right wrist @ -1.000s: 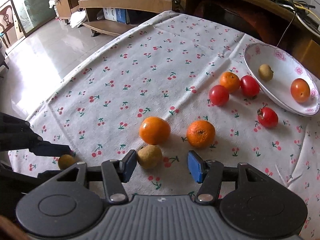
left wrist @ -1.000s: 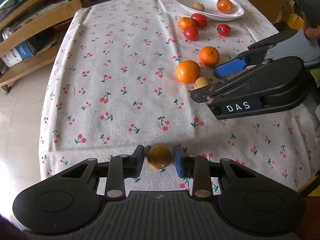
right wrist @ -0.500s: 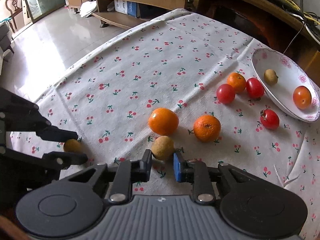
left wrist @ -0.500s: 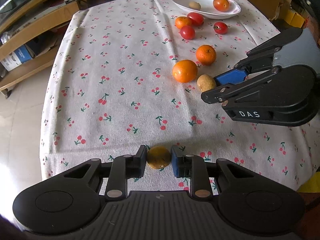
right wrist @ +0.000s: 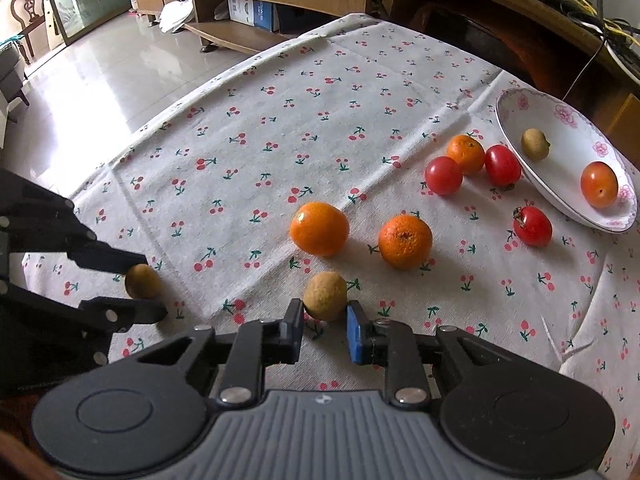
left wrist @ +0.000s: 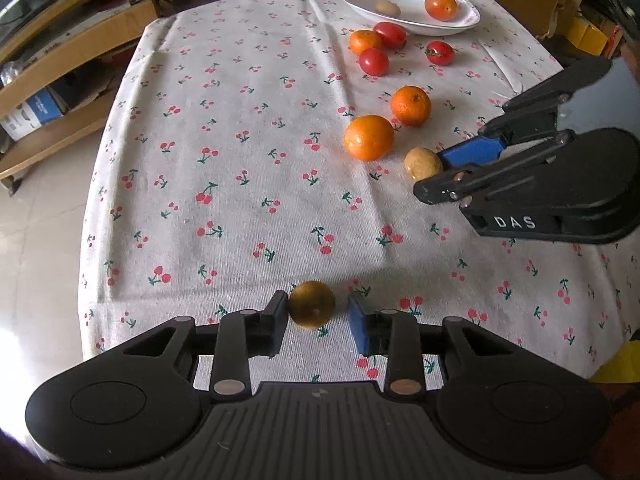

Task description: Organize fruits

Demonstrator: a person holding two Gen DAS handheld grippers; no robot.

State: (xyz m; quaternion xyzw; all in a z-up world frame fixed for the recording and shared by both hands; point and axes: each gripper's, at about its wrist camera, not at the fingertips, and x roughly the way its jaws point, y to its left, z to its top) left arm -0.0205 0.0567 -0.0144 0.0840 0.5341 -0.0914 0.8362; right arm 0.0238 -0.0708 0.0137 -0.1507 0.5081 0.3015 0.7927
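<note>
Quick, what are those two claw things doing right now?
Left gripper: open around a small brown fruit, gap on one side.
Right gripper: shut on another brown fruit.

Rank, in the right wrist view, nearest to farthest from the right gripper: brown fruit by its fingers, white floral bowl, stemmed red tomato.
1. Round brown fruit, between the right gripper fingers.
2. Stemmed red tomato, right, on the cloth.
3. White floral bowl, far right.

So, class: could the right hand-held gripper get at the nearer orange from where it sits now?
Probably not directly: the right hand-held gripper brackets a brown fruit, which lies between it and the nearer orange.
</note>
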